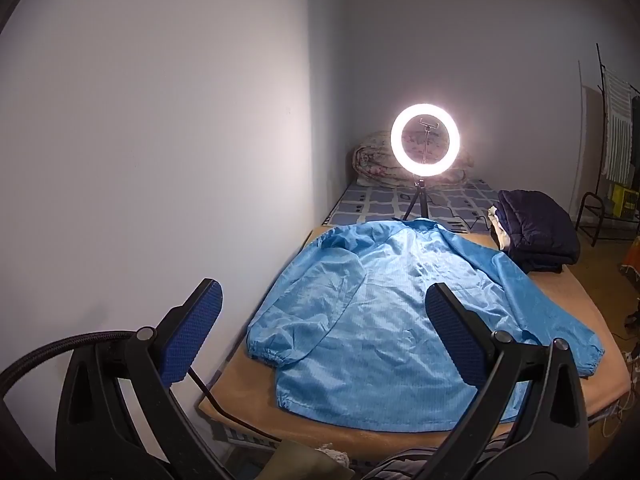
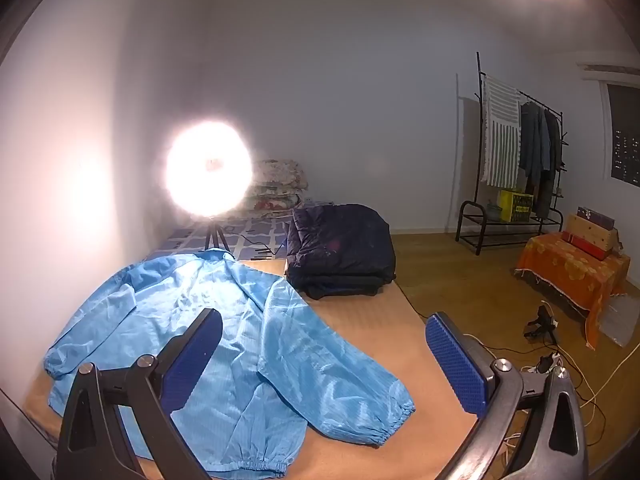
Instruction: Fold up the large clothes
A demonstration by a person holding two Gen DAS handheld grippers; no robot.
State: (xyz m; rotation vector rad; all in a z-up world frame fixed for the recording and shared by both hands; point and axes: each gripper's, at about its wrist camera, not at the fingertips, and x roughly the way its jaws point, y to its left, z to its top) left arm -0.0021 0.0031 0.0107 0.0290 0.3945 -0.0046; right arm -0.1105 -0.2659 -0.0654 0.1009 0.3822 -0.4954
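A light blue jacket (image 1: 384, 320) lies spread flat, back up, on the tan bed cover (image 1: 256, 392), collar toward the far end and both sleeves out to the sides. In the right wrist view the same jacket (image 2: 224, 344) fills the lower left, its right sleeve cuff (image 2: 384, 420) near the front. My left gripper (image 1: 320, 300) hovers above the near hem, open, with nothing between its blue pads. My right gripper (image 2: 324, 332) is open too, held above the right sleeve and touching nothing.
A lit ring light on a tripod (image 1: 425, 146) stands behind the collar. A folded dark garment pile (image 2: 342, 252) sits at the far right of the bed. A rolled quilt (image 2: 280, 184) lies at the head. Wall runs along the left; a clothes rack (image 2: 520, 152), orange-draped box (image 2: 572, 272) and floor cables (image 2: 560, 360) are right.
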